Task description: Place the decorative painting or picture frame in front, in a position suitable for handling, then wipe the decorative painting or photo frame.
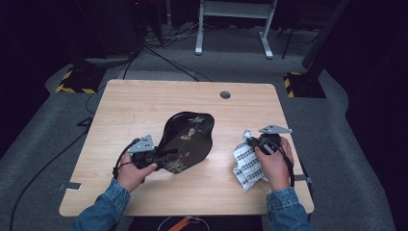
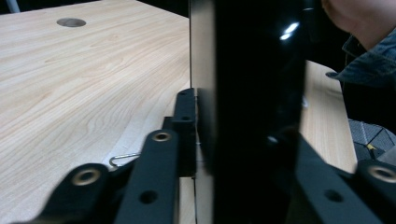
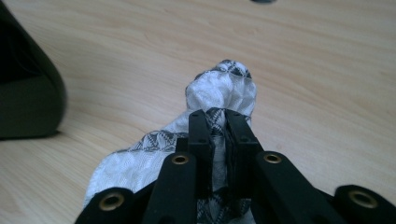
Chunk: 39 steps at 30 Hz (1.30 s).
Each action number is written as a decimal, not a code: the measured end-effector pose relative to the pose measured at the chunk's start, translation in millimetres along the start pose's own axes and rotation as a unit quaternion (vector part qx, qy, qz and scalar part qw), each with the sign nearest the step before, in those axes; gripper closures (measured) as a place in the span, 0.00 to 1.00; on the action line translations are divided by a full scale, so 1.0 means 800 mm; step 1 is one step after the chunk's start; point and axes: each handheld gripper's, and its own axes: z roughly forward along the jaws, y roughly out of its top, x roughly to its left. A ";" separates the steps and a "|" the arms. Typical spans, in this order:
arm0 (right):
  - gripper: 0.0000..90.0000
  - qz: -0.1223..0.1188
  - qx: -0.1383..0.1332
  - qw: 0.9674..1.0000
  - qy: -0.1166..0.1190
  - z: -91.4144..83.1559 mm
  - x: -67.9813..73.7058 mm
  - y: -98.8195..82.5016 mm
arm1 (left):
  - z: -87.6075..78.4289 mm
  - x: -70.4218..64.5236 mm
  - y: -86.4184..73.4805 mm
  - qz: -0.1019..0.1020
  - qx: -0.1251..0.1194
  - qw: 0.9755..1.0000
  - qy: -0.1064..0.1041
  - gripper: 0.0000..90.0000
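Note:
A black lacquered tray (image 1: 190, 137) with a flower pattern stands tilted on its edge near the middle of the wooden table (image 1: 144, 101). My left gripper (image 1: 168, 156) is shut on its near rim. In the left gripper view the tray's dark edge (image 2: 252, 93) runs upright between the jaws of my left gripper (image 2: 233, 121). At the table's right, my right gripper (image 1: 250, 142) is shut on a white cloth (image 1: 248, 166) with a dark woven pattern. The cloth (image 3: 224, 88) bunches up past the closed tips of my right gripper (image 3: 218, 119), and the tray (image 3: 23, 93) shows at the far left.
A round cable hole (image 1: 225, 95) sits near the table's far edge. On the floor beyond are a white desk frame (image 1: 233, 19), cables and yellow-and-black taped bases (image 1: 74, 84). A small wire hook (image 2: 123, 158) lies on the wood by the left jaw.

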 end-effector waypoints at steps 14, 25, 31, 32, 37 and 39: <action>0.93 -0.058 -0.078 0.994 0.050 -0.049 0.050 0.048 | -0.025 0.004 -0.024 -0.002 0.037 0.999 0.024 0.60; 0.92 -0.116 -0.113 0.982 0.094 -0.067 0.093 0.096 | -0.028 0.000 -0.020 0.017 0.033 0.999 0.031 0.78; 0.92 -0.154 -0.125 0.974 0.114 -0.068 0.125 0.120 | -0.028 0.001 -0.020 0.020 0.034 0.999 0.030 0.82; 0.92 -0.162 -0.128 0.971 0.119 -0.066 0.133 0.125 | -0.028 0.000 -0.020 0.019 0.034 0.999 0.032 0.84; 0.92 -0.179 -0.130 0.967 0.129 -0.061 0.152 0.134 | -0.028 -0.002 -0.020 0.016 0.034 0.999 0.029 0.86; 0.92 -0.186 -0.129 0.965 0.135 -0.057 0.164 0.137 | -0.028 -0.001 -0.019 0.020 0.033 0.999 0.029 0.86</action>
